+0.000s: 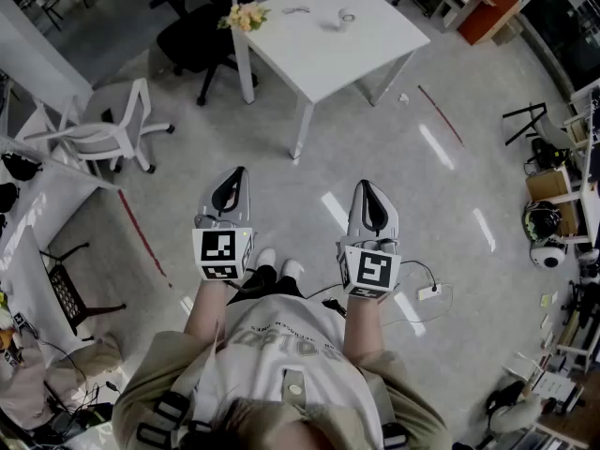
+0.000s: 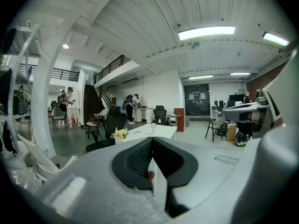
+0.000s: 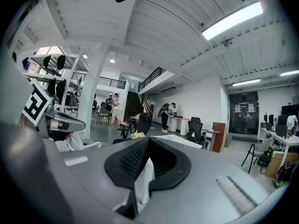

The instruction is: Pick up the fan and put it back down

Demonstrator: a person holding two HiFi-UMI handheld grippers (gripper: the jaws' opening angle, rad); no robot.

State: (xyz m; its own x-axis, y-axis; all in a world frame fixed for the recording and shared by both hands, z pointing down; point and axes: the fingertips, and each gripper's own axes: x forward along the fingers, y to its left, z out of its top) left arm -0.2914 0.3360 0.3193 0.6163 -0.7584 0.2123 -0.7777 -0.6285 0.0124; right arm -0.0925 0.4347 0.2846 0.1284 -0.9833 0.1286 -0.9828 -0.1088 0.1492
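Note:
Both grippers are held out in front of the person's body, level, over bare floor. My left gripper is shut with nothing in it; in the left gripper view its black pads meet in a closed line. My right gripper is also shut and empty, its pads closed together. Ahead stands a white table. On it sits a small pale round object, possibly the fan, too small to tell; the same small pale object shows in the left gripper view. Both grippers are well short of the table.
A bunch of yellow flowers sits on the table's left corner, with a black office chair behind it. A white chair stands at the left. A cable and plug lie on the floor at the right. Shelves and gear line the right side.

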